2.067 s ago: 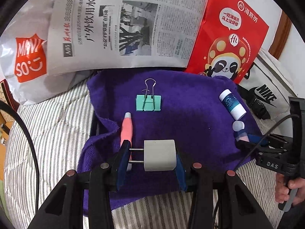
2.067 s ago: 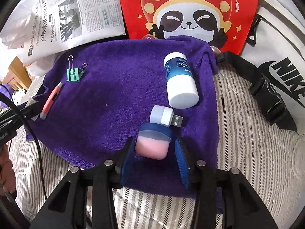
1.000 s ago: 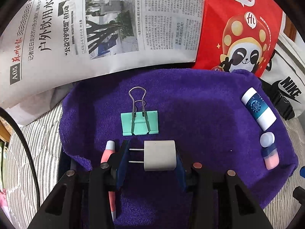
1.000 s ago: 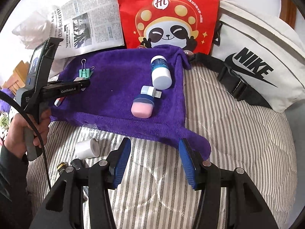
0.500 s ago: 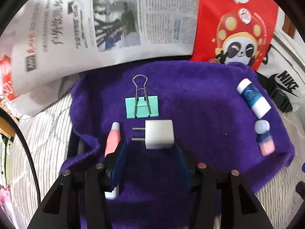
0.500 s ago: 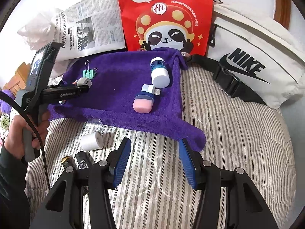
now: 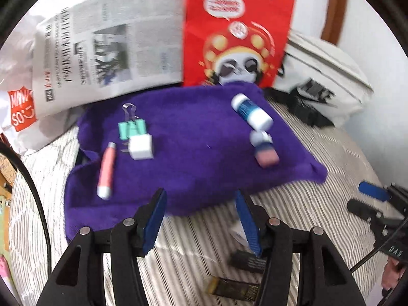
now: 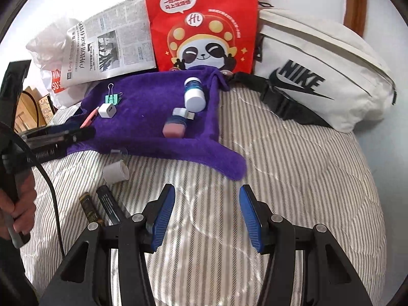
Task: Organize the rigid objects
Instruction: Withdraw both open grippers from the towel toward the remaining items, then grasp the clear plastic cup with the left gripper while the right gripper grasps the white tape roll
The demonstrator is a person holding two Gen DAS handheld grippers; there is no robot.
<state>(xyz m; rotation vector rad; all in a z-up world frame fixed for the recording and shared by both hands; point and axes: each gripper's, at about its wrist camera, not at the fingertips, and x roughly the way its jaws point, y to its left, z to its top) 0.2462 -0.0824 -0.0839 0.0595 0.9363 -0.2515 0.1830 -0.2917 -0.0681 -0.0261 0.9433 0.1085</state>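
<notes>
The striped bed [image 8: 293, 168] holds a purple towel [image 8: 148, 130], where the sorted things lie. At 11 o'clock on the towel sit the white plug [image 8: 107, 110], green clip [image 8: 112, 98] and pink pen [image 8: 89, 118]. Off the towel, at 8 o'clock, wait a white tube [image 8: 116, 172] and two dark batteries [image 8: 102, 205]. The left gripper [image 7: 201, 220] and right gripper [image 8: 207, 218] both have fingers wide apart, holding nothing. I think a good next grab goes slowly, straight over the tube, squeezing its middle
</notes>
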